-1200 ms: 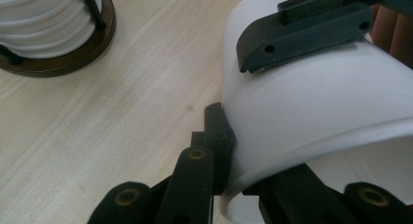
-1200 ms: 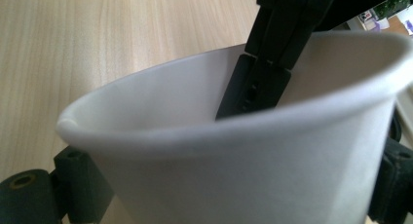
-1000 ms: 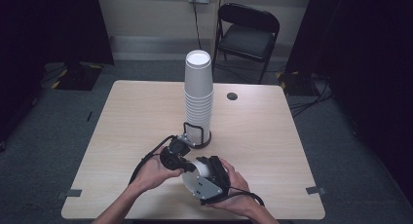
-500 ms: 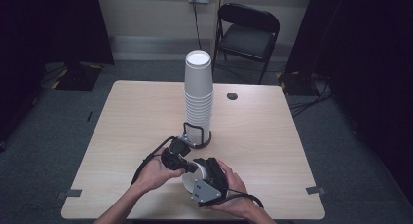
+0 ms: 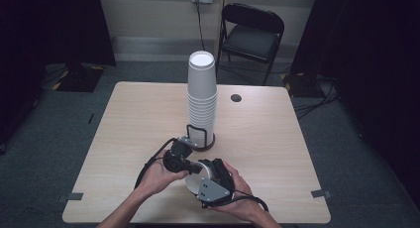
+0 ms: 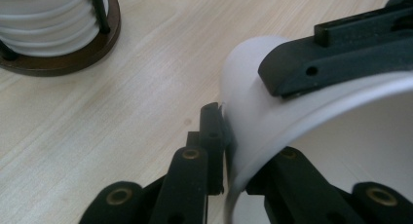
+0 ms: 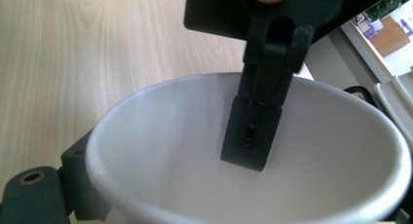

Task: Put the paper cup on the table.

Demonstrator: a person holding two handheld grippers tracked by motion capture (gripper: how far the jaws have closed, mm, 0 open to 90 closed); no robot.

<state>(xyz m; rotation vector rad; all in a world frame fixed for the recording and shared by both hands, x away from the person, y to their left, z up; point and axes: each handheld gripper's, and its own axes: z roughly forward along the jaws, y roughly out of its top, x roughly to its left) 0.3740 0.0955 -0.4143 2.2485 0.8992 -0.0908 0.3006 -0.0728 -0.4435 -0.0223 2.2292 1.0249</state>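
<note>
Moved slightly nearer since a second ago: loose paper cup, held on its side above the table's near edge, well short of the cup stack. Left gripper pinches its rim wall; right gripper clamps its body. Risk: opposing pulls may crease the thin wall or pop the cup free.

High view: table lit evenly from overhead, surroundings toward 9 and 3 o'clock left nearly black; image soft, slightly grainy. Faint shadows cast close around the cup stack. Left gripper view: bright, wood grain sharp, nearest jaw links at 6 o'clock blurred. Right gripper view: white cup evenly lit, mild glare on its rim, background at 2 o'clock washed out and defocused.
</note>
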